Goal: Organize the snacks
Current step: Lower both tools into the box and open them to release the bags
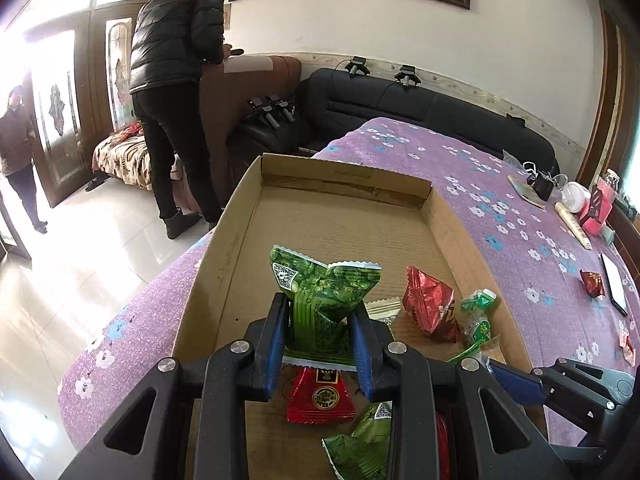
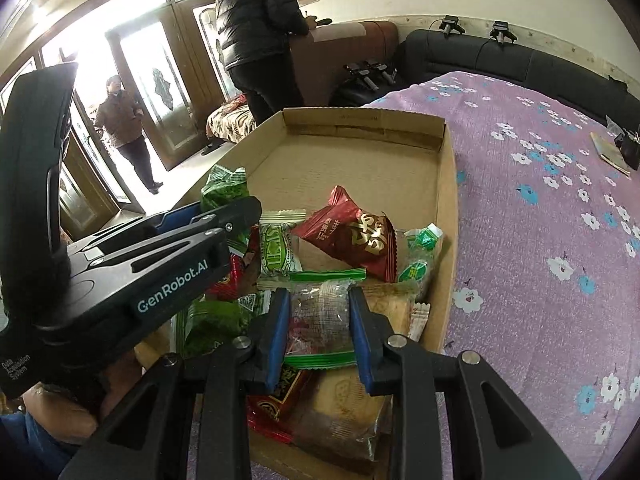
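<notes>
Green packet (image 1: 358, 444) behind left tongs (image 1: 320, 354)

Your cardboard tray (image 1: 248, 216) sits on the bedspread (image 1: 460, 184), long side running away from you. Snacks crowd its near end; far half is bare. Left gripper (image 1: 320, 334) is over the tray w/ a crinkled packet (image 1: 324, 292) clamped betw. its fingers, above a flat packet (image 1: 320, 396). To its right in the tray lies a puffed packet (image 1: 432, 308), then a small twist-end sweet (image 1: 478, 320) by the right wall. Right gripper (image 2: 320, 330), just right of the left one, pinches a clear-window packet (image 2: 318, 320) atop the pile. Outside the tray, far right on the bedspread: one lone packet (image 1: 593, 283) beside a phone (image 1: 615, 283).
</notes>
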